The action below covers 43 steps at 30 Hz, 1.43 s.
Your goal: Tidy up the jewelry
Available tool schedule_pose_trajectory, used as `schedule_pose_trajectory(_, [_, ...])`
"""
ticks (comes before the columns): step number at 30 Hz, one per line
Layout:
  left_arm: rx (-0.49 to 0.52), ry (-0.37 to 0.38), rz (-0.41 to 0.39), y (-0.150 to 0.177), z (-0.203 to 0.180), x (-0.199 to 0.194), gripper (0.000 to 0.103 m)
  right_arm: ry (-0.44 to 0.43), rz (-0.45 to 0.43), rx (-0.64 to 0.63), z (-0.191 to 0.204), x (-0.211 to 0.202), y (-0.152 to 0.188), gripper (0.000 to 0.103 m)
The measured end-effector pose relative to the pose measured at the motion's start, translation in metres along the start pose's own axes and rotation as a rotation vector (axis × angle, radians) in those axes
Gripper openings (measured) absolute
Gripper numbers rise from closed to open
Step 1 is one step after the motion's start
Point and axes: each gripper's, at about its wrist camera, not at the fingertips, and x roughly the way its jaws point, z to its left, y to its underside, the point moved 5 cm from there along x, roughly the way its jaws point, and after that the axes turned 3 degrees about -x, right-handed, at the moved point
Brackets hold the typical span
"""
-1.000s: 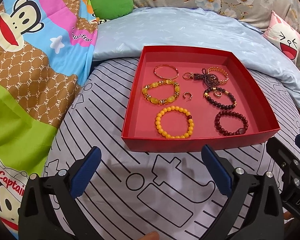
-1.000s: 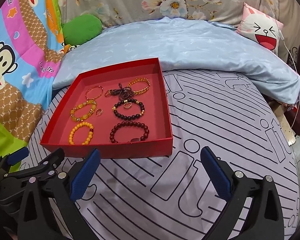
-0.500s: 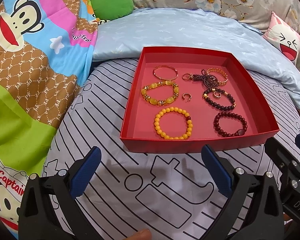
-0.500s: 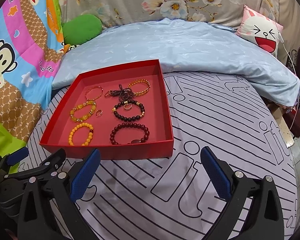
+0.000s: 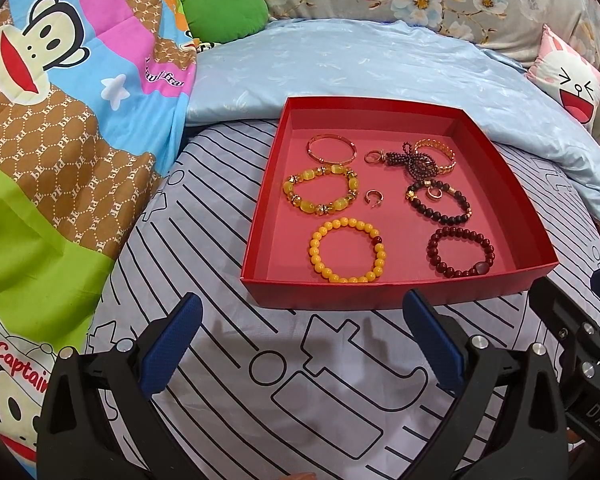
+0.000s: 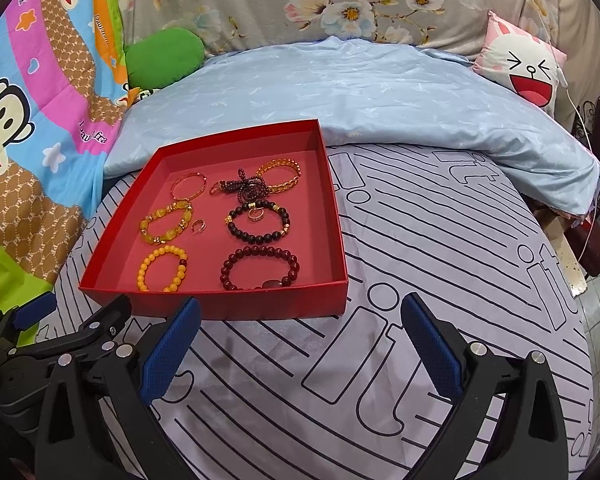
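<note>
A red tray [image 5: 396, 292] sits on a bed covered by a grey sheet [image 5: 228, 240] printed with black lines, its far edge against a light blue quilt [image 5: 360, 60]. Inside the tray, 2 rough columns of jewelry lie flat. On the left are a thin gold bangle [image 5: 331, 149], a chunky yellow stone bracelet [image 5: 321, 193] and a yellow bead bracelet [image 5: 347, 250] nearest the front wall. On the right are a tangled dark bead strand [image 5: 414, 162] overlapping a gold chain bracelet [image 5: 436, 155], a black bead bracelet [image 5: 440, 202] with a small ring inside it, and a dark red bead bracelet [image 5: 460, 253]. A small open ring [image 5: 374, 197] lies between the columns.

The left claw [image 5: 298, 344] hovers over the sheet just in front of the tray, spread wide with nothing in it. The right claw [image 6: 298, 340] hangs beside it, equally wide and empty, off the tray's front right corner. A cartoon monkey blanket [image 5: 60, 100] lies to the left.
</note>
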Motion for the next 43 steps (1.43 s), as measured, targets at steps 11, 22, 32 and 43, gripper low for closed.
schedule_pose_trajectory(11, [-0.002,0.003,-0.010,-0.0006,0.0008,-0.0001,0.096,0.004,0.002,-0.005,-0.0005,-0.0003,-0.0012,0.096])
schedule_pose_trajectory(22, [-0.002,0.004,-0.001,0.0005,-0.0007,0.0043,0.096,0.012,0.006,-0.008,-0.0009,0.0018,-0.0006,0.096])
schedule_pose_trajectory(32, [-0.003,-0.001,-0.004,-0.0002,-0.0002,0.0043,0.096,0.015,0.008,-0.008,-0.0017,0.0031,-0.0001,0.096])
schedule_pose_trajectory(43, [-0.008,-0.007,-0.019,-0.0008,-0.0008,0.0023,0.095,0.023,0.001,-0.015,0.0003,0.0016,0.0003,0.096])
